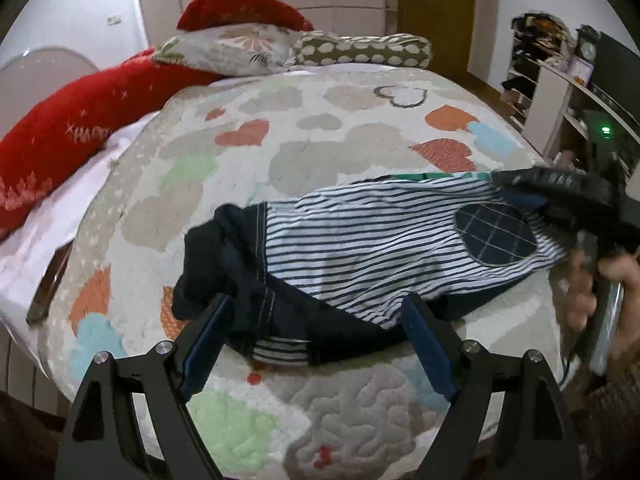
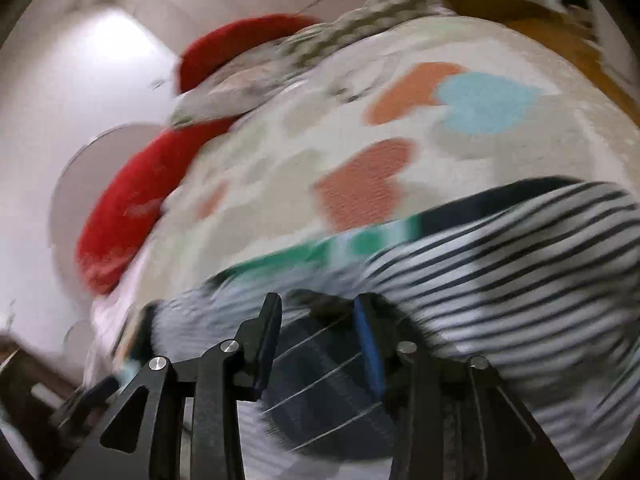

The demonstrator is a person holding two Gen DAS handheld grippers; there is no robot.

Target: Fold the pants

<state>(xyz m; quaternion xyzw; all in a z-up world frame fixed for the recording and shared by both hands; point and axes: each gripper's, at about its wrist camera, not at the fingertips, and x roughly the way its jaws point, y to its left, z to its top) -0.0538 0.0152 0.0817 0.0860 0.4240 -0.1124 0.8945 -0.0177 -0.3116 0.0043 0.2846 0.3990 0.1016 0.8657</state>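
Observation:
Striped white-and-navy pants (image 1: 380, 248) lie across the heart-pattern quilt (image 1: 320, 140), dark cuffs bunched at the left and a dark checked knee patch (image 1: 496, 236) at the right. My left gripper (image 1: 316, 312) hangs open and wide over the pants' near dark edge, its fingers either side of the cloth without pressing on it. My right gripper (image 1: 516, 194), held by a hand (image 1: 584, 280), is at the pants' right end. In the blurred right wrist view its jaws (image 2: 318, 308) stand partly apart over the patch (image 2: 320, 376), with the striped cloth (image 2: 520, 264) to the right.
Red pillows (image 1: 60, 140) and patterned pillows (image 1: 232, 48) lie at the bed's far and left sides. A green-and-white striped cloth (image 1: 432, 176) shows just beyond the pants. Shelves (image 1: 552, 80) stand at the right by the wall.

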